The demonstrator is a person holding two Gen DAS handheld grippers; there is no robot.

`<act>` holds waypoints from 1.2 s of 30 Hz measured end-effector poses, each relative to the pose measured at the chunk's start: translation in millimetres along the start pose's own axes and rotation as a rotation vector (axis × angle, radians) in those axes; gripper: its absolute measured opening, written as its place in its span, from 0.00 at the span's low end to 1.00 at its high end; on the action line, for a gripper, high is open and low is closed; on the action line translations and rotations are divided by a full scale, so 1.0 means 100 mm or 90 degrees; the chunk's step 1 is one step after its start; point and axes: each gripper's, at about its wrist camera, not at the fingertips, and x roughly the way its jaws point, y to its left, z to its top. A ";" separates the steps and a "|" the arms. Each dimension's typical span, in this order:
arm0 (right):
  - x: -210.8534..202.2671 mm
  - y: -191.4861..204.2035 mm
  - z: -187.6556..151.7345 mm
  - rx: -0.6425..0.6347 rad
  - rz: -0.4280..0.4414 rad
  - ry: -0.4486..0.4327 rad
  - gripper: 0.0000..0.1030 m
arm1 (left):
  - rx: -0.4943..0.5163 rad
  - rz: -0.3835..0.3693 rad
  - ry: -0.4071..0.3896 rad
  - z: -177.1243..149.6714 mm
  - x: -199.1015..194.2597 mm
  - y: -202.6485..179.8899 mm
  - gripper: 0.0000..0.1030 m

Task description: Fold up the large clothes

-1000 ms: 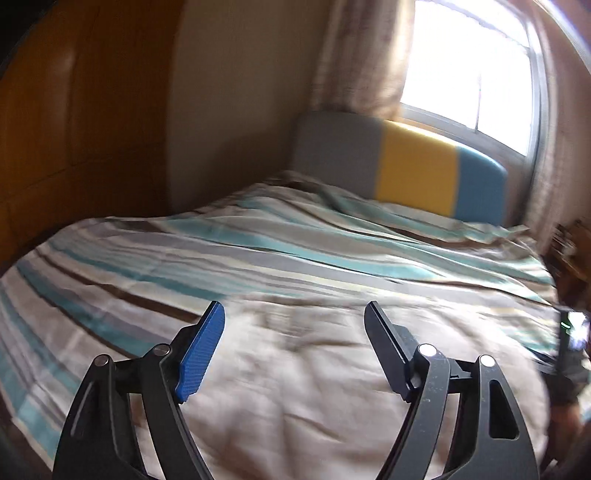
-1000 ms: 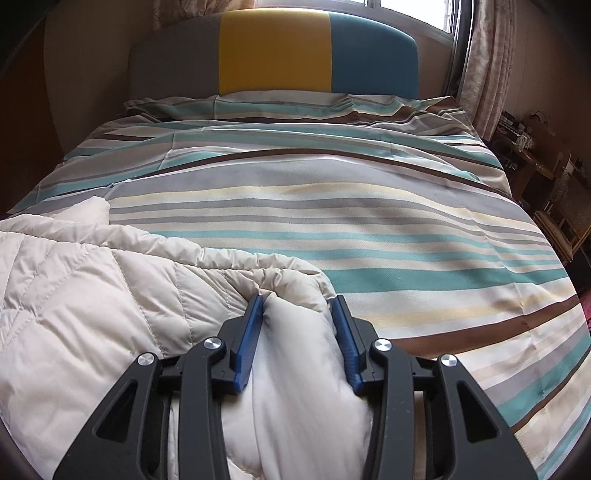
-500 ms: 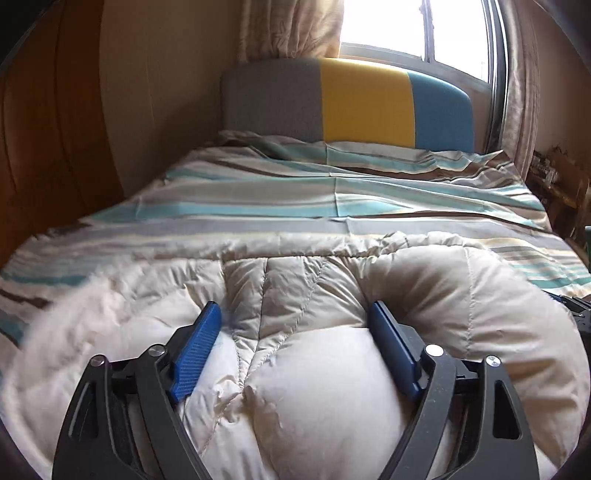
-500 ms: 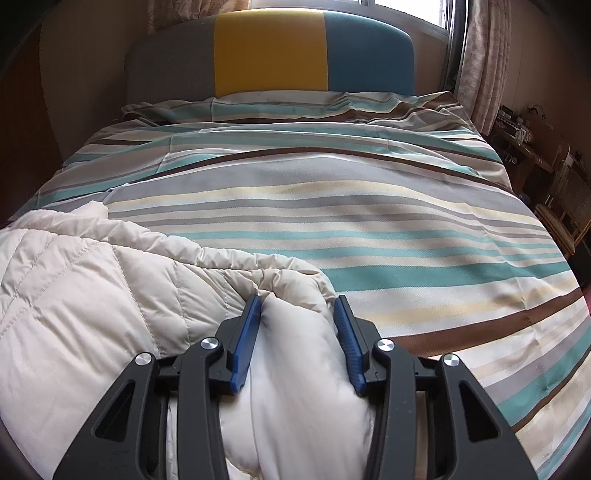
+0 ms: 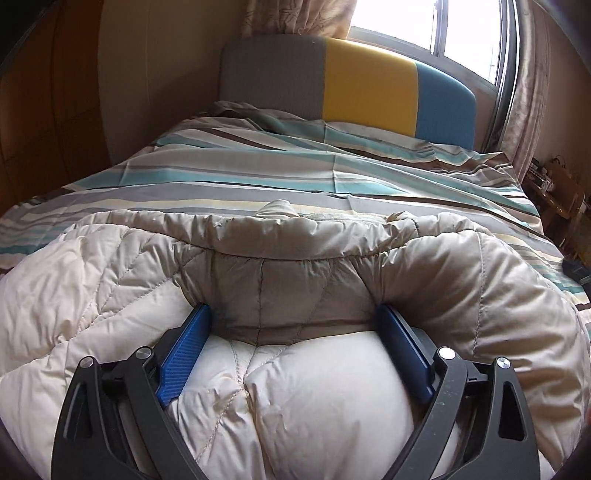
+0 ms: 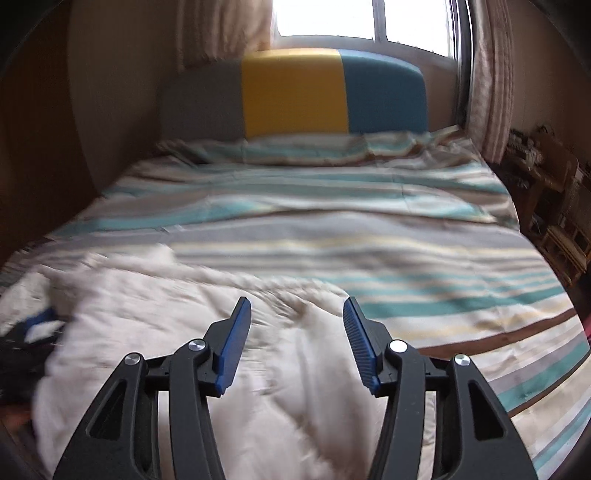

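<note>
- The left gripper (image 5: 291, 321) is standing with its jaws spread wide, a thick bulge of the cream quilted down coat (image 5: 325, 398) sitting between the blue pads (image 5: 183, 354); the pads are lying against the fabric on both sides, but I cannot tell whether they are pinching it.
- The right gripper (image 6: 297, 314) is hanging released, its jaws apart with nothing between them, above the near right part of the coat (image 6: 221, 332).
- The coat is lying bunched across the near end of the bed, its gathered edge (image 5: 280, 236) running left to right just beyond the left gripper, a puffy roll (image 5: 491, 280) curving around to the right.
- In the right wrist view the coat is showing blurred, filling the near left; a dark shape with a bit of blue (image 6: 37, 325) is sitting at its far left, too blurred to identify.
- The striped duvet (image 6: 369, 236) is covering the bed beyond and to the right of the coat.
- The headboard (image 6: 295, 92), grey, yellow and blue, is standing at the far end under a bright window (image 6: 362, 18), with curtains (image 6: 487, 81) hanging at the sides.
- Cluttered wooden furniture (image 6: 554, 206) is standing to the right of the bed.
</note>
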 end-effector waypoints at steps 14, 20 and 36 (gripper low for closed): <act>0.74 0.83 -0.01 -0.069 0.091 0.089 0.34 | -0.005 0.065 0.020 0.39 -0.04 0.29 0.93; 0.99 0.79 -0.13 -0.049 0.091 0.084 0.34 | -0.050 0.024 0.010 0.27 0.14 0.42 0.97; 1.09 0.83 -0.16 -0.064 0.066 0.077 0.35 | -0.058 0.063 0.010 0.05 -0.34 0.29 0.97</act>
